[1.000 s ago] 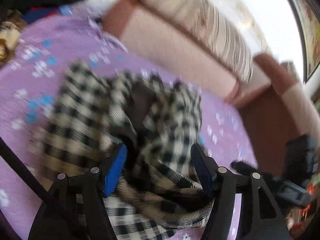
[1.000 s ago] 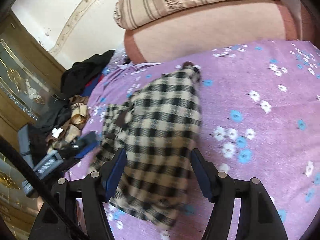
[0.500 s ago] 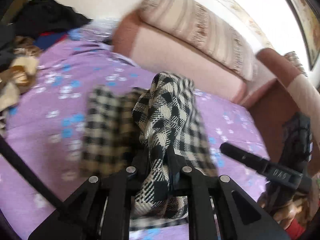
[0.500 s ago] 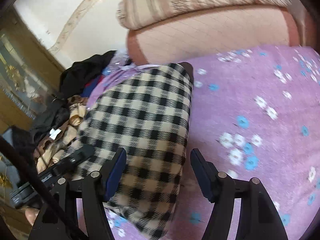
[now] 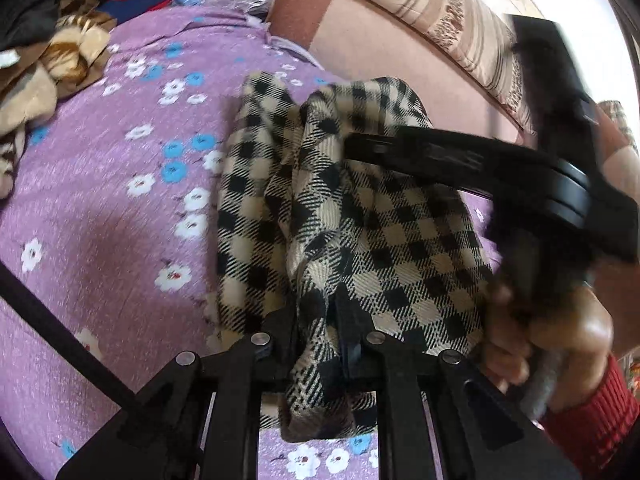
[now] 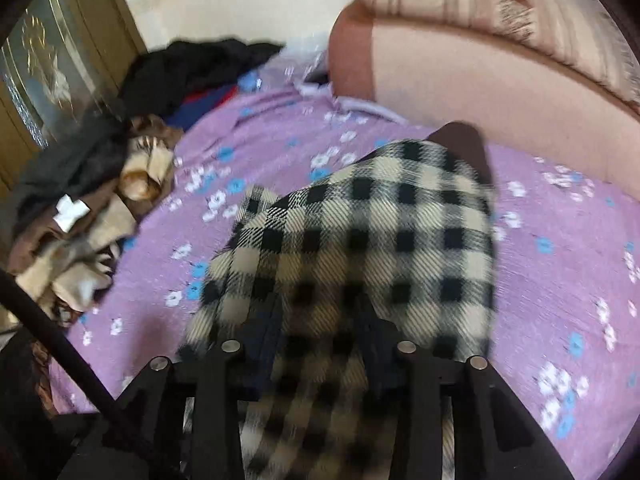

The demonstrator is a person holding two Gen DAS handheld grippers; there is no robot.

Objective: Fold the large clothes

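Observation:
A cream and black checked garment (image 5: pixel 360 220) lies bunched on the purple flowered bed sheet (image 5: pixel 100 200). My left gripper (image 5: pixel 318 308) is shut on a fold of it at its near edge, and the cloth hangs down between the fingers. In the right wrist view the same checked garment (image 6: pixel 380 232) fills the gap of my right gripper (image 6: pixel 322 316). Its jaws are closing, and the pads touch the cloth on both sides. One of the right gripper's fingers (image 5: pixel 440 156) reaches over the garment from the right, with a hand (image 5: pixel 560 340) behind it.
A pile of dark and tan clothes (image 6: pixel 80 220) lies at the bed's left edge. A pink padded headboard (image 6: pixel 480 92) with a striped pillow (image 6: pixel 480 0) on top borders the far side. A wooden wardrobe door (image 6: pixel 48 60) stands at the left. A red sleeve (image 5: pixel 592 420) shows bottom right.
The left gripper went from open to shut on a fold of the garment. The right gripper swung left over the garment and its jaws narrowed onto the cloth.

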